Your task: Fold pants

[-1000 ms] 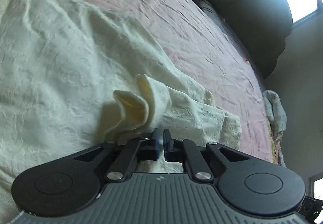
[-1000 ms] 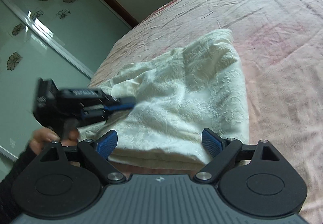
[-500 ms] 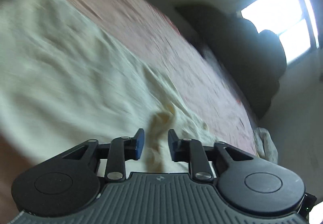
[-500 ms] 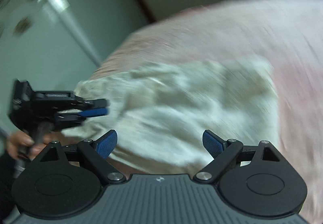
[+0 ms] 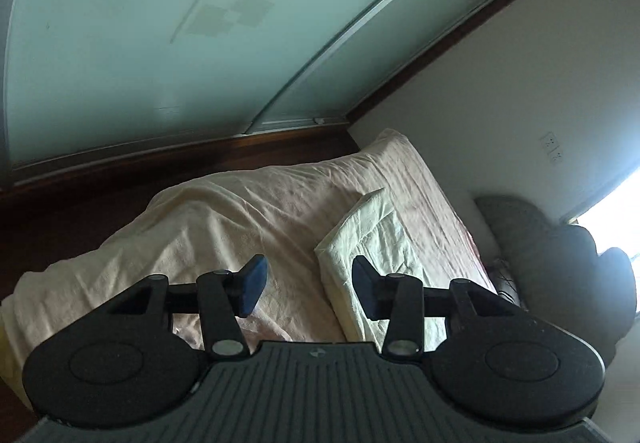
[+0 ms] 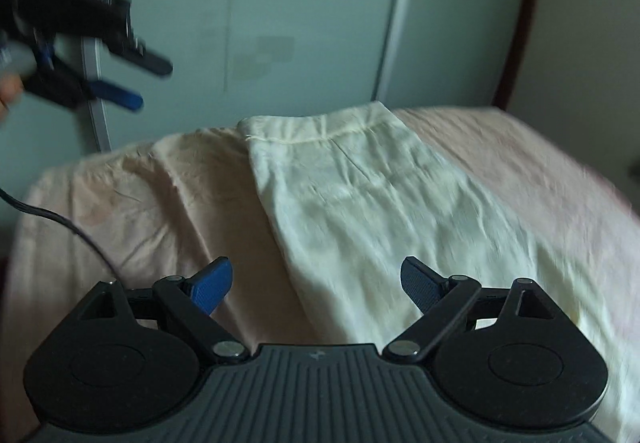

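Cream pants (image 6: 380, 211) are lying folded on a bed (image 6: 140, 195) covered with a pale pink sheet, in front of frosted sliding wardrobe doors (image 5: 160, 23). In the right wrist view they are stretching from the near right edge toward the far middle of the bed, with a stitched hem or band running across their far end. In the left wrist view the same pants (image 5: 376, 243) are showing as a flat stacked bundle with a squared near-left corner.

The left tool (image 5: 306, 285) is raised above the bed, released, its blue pads spread wide and gripping nothing. The right tool (image 6: 316, 285) is likewise released and empty, hovering over the near-left edge of the pants. The left tool (image 6: 138, 83) is also appearing, blurred, high at the far left of the right wrist view.

The fabric is looking thin, crinkled and light, so it would probably be soft and limp, sagging when lifted and slipping out of alignment easily. The firmest places to pinch would likely be the stitched far band and the thick layered corners, taking all layers together.
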`<action>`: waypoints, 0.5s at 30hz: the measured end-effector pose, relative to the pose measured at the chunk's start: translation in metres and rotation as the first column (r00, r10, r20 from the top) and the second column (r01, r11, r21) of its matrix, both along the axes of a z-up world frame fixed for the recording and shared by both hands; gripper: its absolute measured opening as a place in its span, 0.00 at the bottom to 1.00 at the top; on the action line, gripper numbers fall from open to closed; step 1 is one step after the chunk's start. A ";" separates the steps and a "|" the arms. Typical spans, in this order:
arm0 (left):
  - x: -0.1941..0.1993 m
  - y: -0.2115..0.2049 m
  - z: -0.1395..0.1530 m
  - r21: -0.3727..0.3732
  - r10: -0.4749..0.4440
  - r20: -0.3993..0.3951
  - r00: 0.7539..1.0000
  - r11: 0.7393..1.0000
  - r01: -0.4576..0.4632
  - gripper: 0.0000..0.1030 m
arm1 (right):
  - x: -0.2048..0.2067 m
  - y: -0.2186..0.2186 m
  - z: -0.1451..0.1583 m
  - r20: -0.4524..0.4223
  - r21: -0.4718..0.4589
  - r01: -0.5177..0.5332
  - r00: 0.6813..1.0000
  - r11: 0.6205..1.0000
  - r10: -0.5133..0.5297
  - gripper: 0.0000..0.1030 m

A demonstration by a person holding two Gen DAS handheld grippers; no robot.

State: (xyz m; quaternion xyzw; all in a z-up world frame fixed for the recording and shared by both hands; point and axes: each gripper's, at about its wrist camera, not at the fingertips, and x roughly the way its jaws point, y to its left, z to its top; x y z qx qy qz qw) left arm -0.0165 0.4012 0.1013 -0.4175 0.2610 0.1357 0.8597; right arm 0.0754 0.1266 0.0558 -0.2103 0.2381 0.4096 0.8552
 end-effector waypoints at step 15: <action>-0.007 0.024 -0.004 -0.020 -0.001 0.012 1.000 1.000 0.001 0.57 | 0.038 0.067 -0.028 0.223 -0.210 0.075 0.974 0.975 -0.027 0.89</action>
